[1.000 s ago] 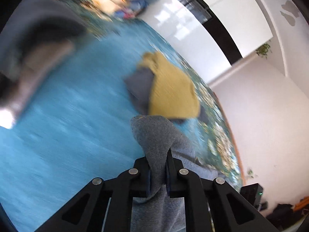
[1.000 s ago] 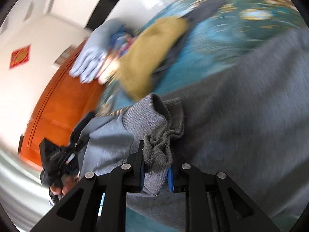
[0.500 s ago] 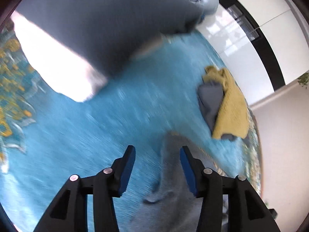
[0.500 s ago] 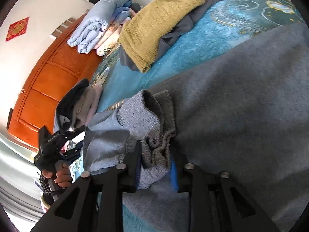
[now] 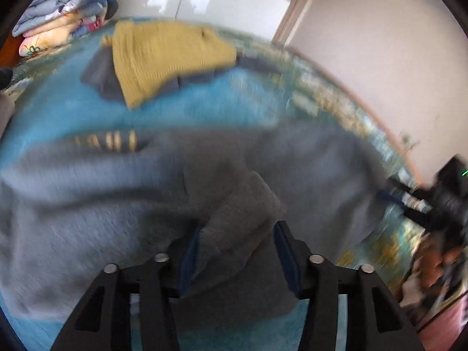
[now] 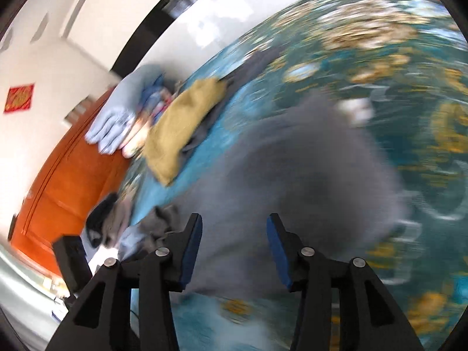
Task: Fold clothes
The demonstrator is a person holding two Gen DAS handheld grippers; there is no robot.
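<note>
A grey sweater (image 5: 122, 204) lies spread on the blue patterned bedspread (image 5: 204, 102); it also shows in the right wrist view (image 6: 292, 169). My left gripper (image 5: 237, 228) is open, its jaws wide apart, with a grey knitted fold of the sweater (image 5: 242, 210) lying between them. My right gripper (image 6: 234, 228) is open and empty just above the sweater's body. The sweater's bunched cuff (image 6: 163, 222) lies left of the right gripper. Both views are motion-blurred.
A mustard knitted garment (image 5: 163, 55) lies on a dark grey one (image 5: 99, 76) further up the bed; it also shows in the right wrist view (image 6: 181, 122). Folded quilts (image 5: 64, 8) are stacked against the orange headboard (image 6: 58, 181). The bed's edge (image 5: 365, 111) borders the wall.
My right gripper has opened and let go of the sweater's cuff. My left gripper, which let go earlier, has swung back over the sweater with a fold between its open jaws.
</note>
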